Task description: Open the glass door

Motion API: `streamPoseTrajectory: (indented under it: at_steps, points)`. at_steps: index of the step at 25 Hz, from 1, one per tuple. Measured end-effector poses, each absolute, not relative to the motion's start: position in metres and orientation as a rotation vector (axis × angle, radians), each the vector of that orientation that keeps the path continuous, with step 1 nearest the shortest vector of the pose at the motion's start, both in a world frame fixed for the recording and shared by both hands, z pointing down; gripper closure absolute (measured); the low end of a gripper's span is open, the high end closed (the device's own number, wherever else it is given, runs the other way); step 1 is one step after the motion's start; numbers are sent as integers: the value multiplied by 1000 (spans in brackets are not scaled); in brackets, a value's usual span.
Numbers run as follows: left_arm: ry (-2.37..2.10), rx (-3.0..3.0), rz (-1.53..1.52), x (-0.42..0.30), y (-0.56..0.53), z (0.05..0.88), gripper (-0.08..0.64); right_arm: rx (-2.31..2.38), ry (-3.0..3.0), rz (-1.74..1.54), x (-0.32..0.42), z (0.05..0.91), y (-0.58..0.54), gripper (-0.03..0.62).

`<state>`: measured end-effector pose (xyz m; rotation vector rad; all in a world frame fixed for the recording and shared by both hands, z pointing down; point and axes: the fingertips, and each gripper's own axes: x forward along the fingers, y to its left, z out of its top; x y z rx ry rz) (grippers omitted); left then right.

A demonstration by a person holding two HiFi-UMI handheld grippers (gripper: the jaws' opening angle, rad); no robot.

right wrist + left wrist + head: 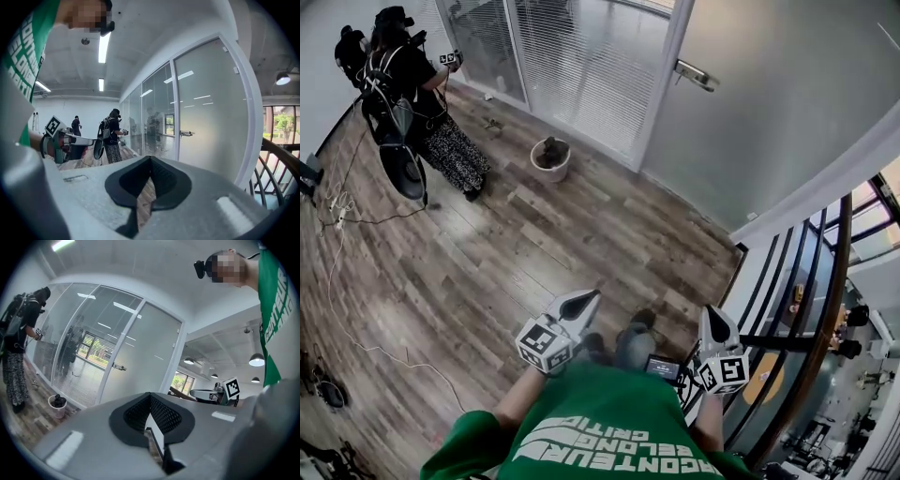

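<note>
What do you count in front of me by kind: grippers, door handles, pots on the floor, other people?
Grippers: 2, the left gripper and the right gripper, both shut and empty
Handles: 1, the door handle
Pots: 1, the white pot on the floor
Other people: 2, the person by the glass and the person farther back
Total: 6

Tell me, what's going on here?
A person in green holds a gripper in each hand. The left gripper and right gripper are both shut and empty, well short of the glass door. The door looks closed, its handle untouched. By the glass wall stands someone else.
</note>
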<state>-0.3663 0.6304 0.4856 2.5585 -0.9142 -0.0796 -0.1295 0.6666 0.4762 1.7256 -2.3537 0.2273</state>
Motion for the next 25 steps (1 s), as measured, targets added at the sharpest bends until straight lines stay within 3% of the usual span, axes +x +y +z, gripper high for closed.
streamPoseTrajectory:
  at_steps: [12,25]
  points:
    - [-963,2605,-34,-290,465,474,543,1707,-2359,184,-34,495,481,598]
    - [-1074,2553,-30,-233,337,465,543,1541,-2463,159,8,490,325,598]
